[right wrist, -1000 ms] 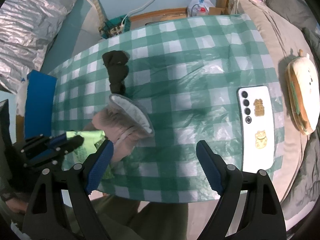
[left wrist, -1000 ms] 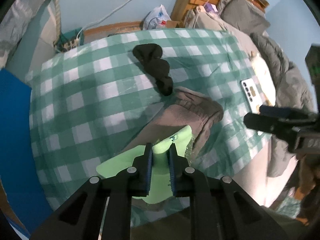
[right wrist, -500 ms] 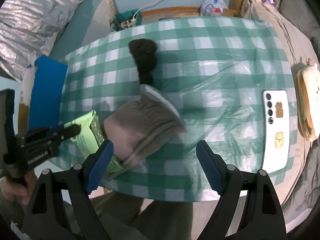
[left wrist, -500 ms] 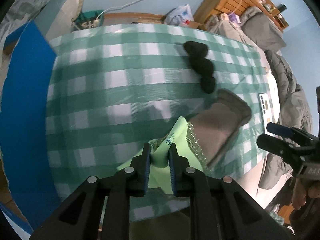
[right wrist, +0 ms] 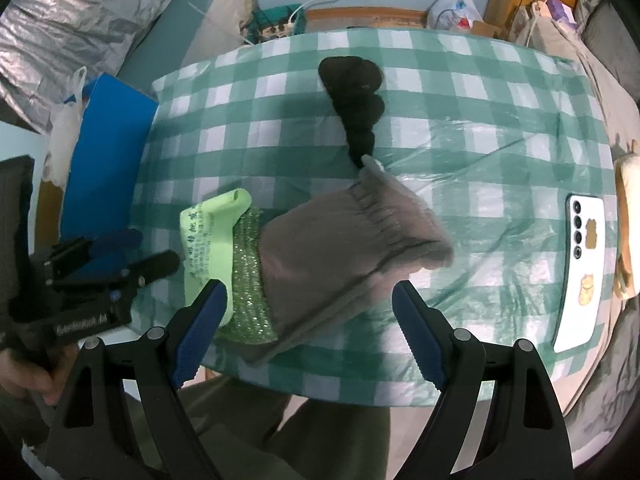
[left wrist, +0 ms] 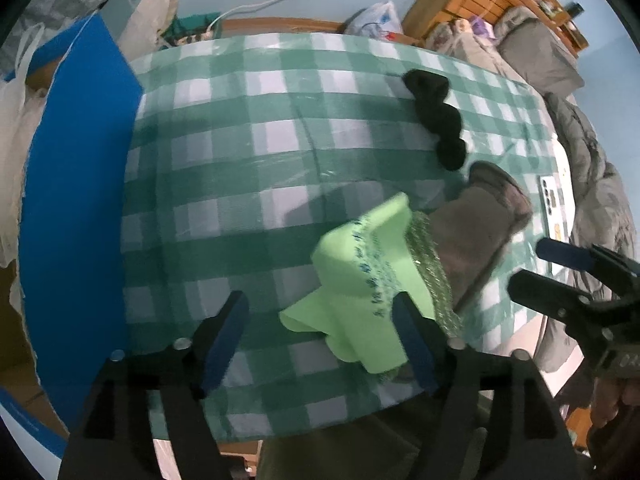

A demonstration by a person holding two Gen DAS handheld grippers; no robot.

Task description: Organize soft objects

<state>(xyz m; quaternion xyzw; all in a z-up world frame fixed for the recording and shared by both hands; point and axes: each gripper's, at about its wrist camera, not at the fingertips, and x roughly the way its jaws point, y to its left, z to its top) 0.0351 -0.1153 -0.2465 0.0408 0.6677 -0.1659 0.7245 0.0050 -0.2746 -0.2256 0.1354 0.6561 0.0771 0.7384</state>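
A light green scouring sponge (left wrist: 366, 280) with a glittery mesh side lies on the green checked tablecloth (left wrist: 240, 160), touching a grey-brown sock (left wrist: 476, 228). A black rolled sock (left wrist: 438, 116) lies farther back. My left gripper (left wrist: 320, 332) is open, its jaws astride the sponge's near end. In the right wrist view the sponge (right wrist: 212, 240), grey sock (right wrist: 344, 252) and black sock (right wrist: 356, 96) show again. My right gripper (right wrist: 306, 332) is open and empty above the grey sock's near end.
A white phone (right wrist: 580, 268) lies at the table's right edge beside a plush toy (right wrist: 628, 236). A blue board (left wrist: 76, 200) stands along the table's left side. A bed with grey bedding (left wrist: 592, 184) is on the right, and a wooden shelf (left wrist: 492, 4) behind.
My left gripper has opened and let go of the green sponge, which now rests on the cloth. The sponge and grey sock have shifted left on the table.
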